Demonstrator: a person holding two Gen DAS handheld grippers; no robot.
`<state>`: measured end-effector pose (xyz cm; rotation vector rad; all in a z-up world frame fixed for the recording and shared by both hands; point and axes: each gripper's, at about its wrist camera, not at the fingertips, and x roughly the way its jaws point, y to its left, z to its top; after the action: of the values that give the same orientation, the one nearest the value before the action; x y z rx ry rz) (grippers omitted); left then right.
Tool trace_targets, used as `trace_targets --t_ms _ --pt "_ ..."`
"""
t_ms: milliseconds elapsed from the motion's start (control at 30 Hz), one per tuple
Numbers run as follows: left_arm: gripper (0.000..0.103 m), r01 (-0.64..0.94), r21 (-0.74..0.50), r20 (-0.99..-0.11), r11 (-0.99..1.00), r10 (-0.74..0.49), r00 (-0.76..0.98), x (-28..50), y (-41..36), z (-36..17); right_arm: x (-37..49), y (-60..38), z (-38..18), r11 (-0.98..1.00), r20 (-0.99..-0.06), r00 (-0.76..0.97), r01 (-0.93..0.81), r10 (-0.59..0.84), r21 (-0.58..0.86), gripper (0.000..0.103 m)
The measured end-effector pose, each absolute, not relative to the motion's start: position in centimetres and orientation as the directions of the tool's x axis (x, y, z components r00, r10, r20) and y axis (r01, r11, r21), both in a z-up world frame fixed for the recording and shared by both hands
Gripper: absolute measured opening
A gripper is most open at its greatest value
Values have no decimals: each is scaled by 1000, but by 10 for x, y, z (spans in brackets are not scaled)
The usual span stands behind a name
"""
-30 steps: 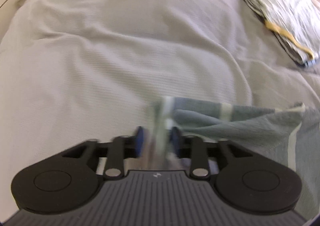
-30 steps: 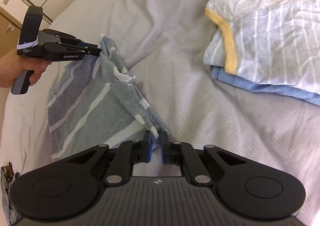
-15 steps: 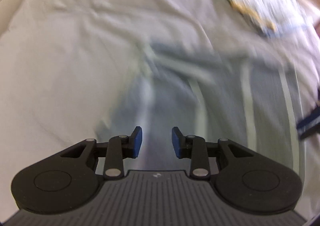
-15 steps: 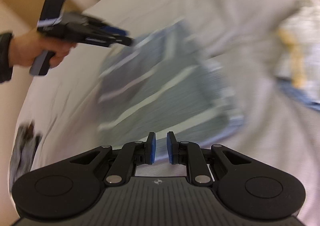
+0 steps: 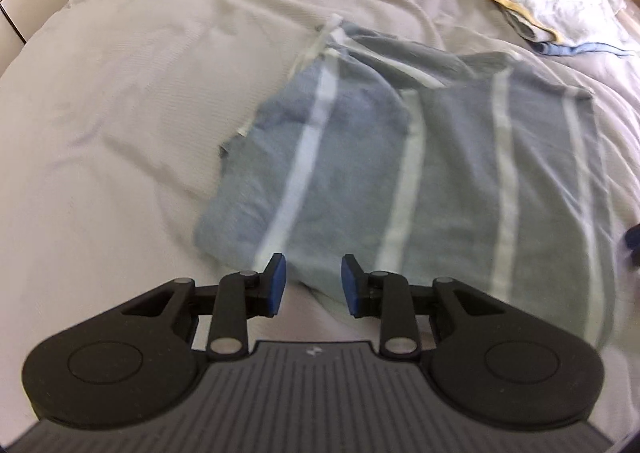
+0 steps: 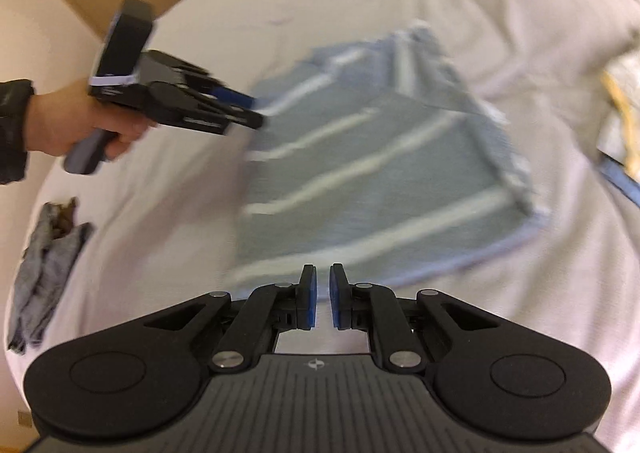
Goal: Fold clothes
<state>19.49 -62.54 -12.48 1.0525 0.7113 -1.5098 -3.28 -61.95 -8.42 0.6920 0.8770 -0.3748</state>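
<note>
Shirt, grey with pale stripes, lies spread on the bed in the left wrist view, mostly flat, with one flap doubled over its far left part and a bunched corner at the far edge; it fits a garment laid out so its edges can be reached. The left gripper sits at the shirt's near edge with its jaws well apart and nothing between them, the cloth's hem showing just beyond the blue pads, a stance that would suit either letting go or lining up on that edge. Far right, a stack of pale clothes with a yellow trim rests well apart from the shirt, likely to keep sorted items clear of the working area. In the right wrist view, blurred by motion, the shirt fills the middle of the bed, and the right gripper hangs at its near edge, jaws almost closed with a narrow gap and no cloth in it. At left, a hand holds the left gripper over the shirt's left side. A crumpled grey garment lies near left, apart from the rest.
</note>
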Motion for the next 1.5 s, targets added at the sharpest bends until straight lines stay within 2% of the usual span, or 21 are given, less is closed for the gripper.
trace_targets --t_ms 167,233,333,433,500,567,700,900,1067,1167,1233,1300,1400,1500 --pt "27 962 120 -898 -245 -441 0 195 -626 -146 9 -594 -105 758 -827 563 548 -19 355 14" --pt "27 960 116 -899 -254 -439 -7 197 -629 -150 8 -584 -117 750 -854 521 568 -10 338 13" --pt "27 957 111 -900 -268 -435 -18 199 -634 -157 -7 -572 -125 741 -877 480 596 -19 310 6" --pt "30 943 149 -897 -297 -441 3 206 -626 -144 -18 -569 -124 728 -888 459 616 -23 300 6" --pt "29 931 197 -896 -307 -442 44 211 -620 -134 -21 -569 -115 727 -891 453 623 -34 289 7" --pt "29 922 227 -894 -315 -443 68 215 -614 -125 -22 -569 -101 726 -884 465 625 -51 286 14" --pt "29 914 229 -892 -335 -447 60 209 -616 -120 -10 -584 -103 720 -870 492 619 -42 315 14" --pt "29 897 262 -900 -357 -426 94 202 -646 -143 11 -610 -110 709 -846 532 605 -21 363 15" --pt "29 838 377 -877 -394 -443 186 210 -640 -142 -3 -618 -111 739 -862 507 579 2 343 14" --pt "30 742 469 -844 -479 -492 215 210 -619 -137 -10 -618 -109 764 -872 489 563 -3 314 16" --pt "36 661 521 -822 -540 -526 219 208 -603 -135 -2 -605 -98 792 -874 482 556 -59 253 23" --pt "43 580 549 -810 -603 -556 188 205 -588 -139 5 -592 -88 815 -872 475 547 -115 191 35" --pt "55 483 580 -790 -656 -597 139 202 -574 -154 27 -568 -89 836 -872 445 542 -204 81 36" --pt "57 382 609 -772 -695 -630 85 199 -562 -169 60 -541 -104 841 -869 396 540 -297 -42 36"
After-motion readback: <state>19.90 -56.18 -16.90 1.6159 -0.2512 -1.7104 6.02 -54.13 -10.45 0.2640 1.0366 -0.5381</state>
